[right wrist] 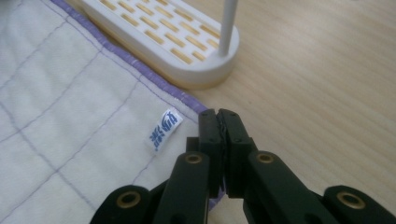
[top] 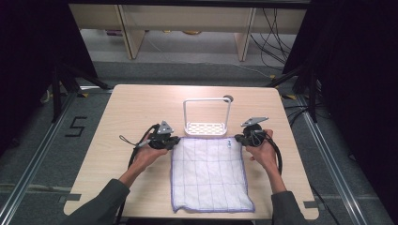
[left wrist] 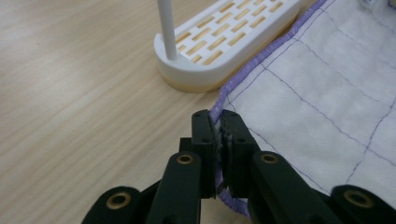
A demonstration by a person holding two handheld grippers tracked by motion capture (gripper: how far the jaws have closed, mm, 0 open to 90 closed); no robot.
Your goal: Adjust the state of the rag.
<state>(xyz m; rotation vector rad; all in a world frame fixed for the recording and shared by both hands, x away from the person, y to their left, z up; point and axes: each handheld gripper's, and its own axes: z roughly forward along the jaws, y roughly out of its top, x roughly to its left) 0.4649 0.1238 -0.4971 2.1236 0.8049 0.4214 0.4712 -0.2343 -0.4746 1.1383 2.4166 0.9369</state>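
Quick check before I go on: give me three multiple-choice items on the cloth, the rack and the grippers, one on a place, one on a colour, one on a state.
1. Where does the white rack stand?
A. at the cloth's far edge
B. on top of the cloth
C. at the table's near edge

2. What colour is the cloth's hem?
A. red
B. purple
C. green

3. How is the left gripper?
A. wide open above the table
B. shut on the rack's post
C. shut on the cloth's corner

Answers:
1. A, since the high view shows the rack just beyond the far hem.
2. B, since purple stitching runs round the white cloth.
3. C, since the left gripper view shows the hem pinched between the jaws; the right gripper likewise pinches the other far corner.
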